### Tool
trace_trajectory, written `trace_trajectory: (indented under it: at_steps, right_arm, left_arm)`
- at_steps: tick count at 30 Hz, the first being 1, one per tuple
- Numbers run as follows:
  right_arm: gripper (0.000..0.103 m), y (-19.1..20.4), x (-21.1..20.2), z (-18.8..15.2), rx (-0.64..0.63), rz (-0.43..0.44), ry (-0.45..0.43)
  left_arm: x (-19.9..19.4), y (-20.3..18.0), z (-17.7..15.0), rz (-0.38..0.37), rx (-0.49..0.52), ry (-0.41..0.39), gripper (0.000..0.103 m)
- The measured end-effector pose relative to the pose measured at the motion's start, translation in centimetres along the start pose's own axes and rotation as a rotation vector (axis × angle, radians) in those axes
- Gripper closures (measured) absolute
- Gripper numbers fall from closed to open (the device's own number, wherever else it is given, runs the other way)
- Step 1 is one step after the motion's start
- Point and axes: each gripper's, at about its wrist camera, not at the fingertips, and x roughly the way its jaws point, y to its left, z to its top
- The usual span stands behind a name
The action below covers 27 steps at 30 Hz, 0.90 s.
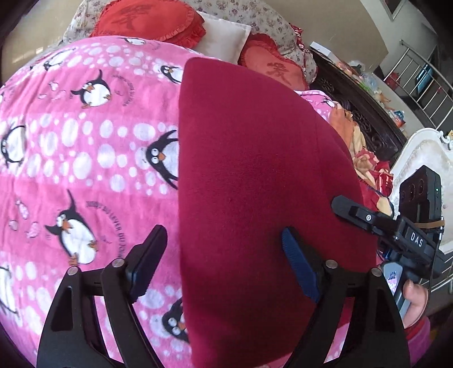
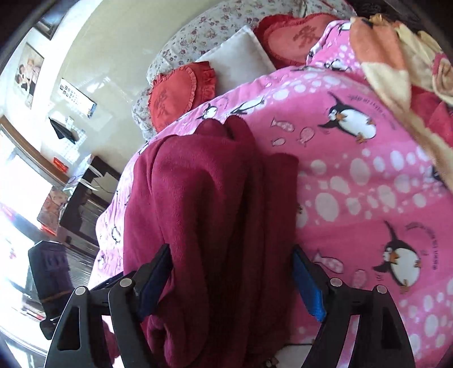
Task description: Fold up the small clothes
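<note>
A dark red fleece garment (image 1: pixel 254 155) lies flat on a pink penguin blanket (image 1: pixel 85 141) in the left wrist view. My left gripper (image 1: pixel 223 240) stands open over the garment's left edge, one finger above the blanket and the other above the cloth. My right gripper (image 1: pixel 362 215) reaches in over the garment's right edge, held by a hand. In the right wrist view the same garment (image 2: pixel 203 184) shows in thick folds. The right gripper (image 2: pixel 230 254) is open, and the folded cloth lies between its blue pads (image 2: pixel 305 283).
Red heart cushions (image 1: pixel 150 19) and a white pillow (image 1: pixel 223 36) lie at the head of the bed. An orange and red blanket (image 1: pixel 365 158) is heaped at the right, beside a dark carved cabinet (image 1: pixel 356 96). A white padded chair (image 1: pixel 421 158) stands near.
</note>
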Motion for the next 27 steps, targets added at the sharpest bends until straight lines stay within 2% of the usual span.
trace_trajectory:
  at_steps: [2,3,4,6,8,9,13,18,21,22,24,27]
  right_arm:
    - [0.024,0.7,0.3,-0.2,-0.033,-0.012,0.004]
    - [0.036,0.9,0.4,-0.2,-0.041,-0.013,0.010]
    - [0.042,1.2,0.4,-0.3,-0.044,-0.005,0.015]
    - [0.058,1.8,-0.1,-0.2,-0.058,-0.012,0.012]
    - [0.063,2.2,-1.1,-0.2,-0.056,0.015,0.011]
    - [0.064,2.8,-1.8,-0.4,-0.057,0.041,0.008]
    - [0.065,5.5,-3.8,-1.7,-0.082,0.115,0.027]
    - [0.065,7.7,-3.3,-5.7,-0.059,0.179,0.140]
    - [0.060,7.9,-0.8,-8.7,-0.074,0.069,0.224]
    - [0.058,7.8,-0.5,-9.2,-0.081,0.033,0.232]
    - [0.054,7.9,-1.4,-9.4,-0.100,0.008,0.203]
    - [0.052,8.9,-4.0,-8.5,-0.142,-0.025,0.130]
  left_arm:
    - [0.7,-0.1,0.1,-0.021,-0.018,0.018,0.019]
    - [0.9,-0.1,0.2,-0.033,-0.024,0.026,0.021]
    - [0.8,-0.4,0.3,-0.046,-0.020,0.030,0.030]
    - [-0.1,-1.1,0.3,-0.025,0.013,0.024,0.040]
    - [-1.7,-1.7,0.1,-0.027,0.052,0.012,0.053]
    - [-2.4,-1.9,0.0,-0.031,0.063,0.012,0.055]
    - [-7.2,-1.6,-1.4,-0.011,0.086,0.021,0.056]
    - [-10.4,1.3,-5.1,0.034,0.022,0.100,0.056]
    - [-9.9,2.7,-7.8,0.124,0.027,0.138,0.056]
    - [-10.0,2.8,-8.6,0.135,0.023,0.122,0.055]
    - [-11.0,2.4,-9.0,0.149,0.027,0.079,0.054]
    - [-12.2,1.5,-9.3,0.231,0.054,0.027,0.051]
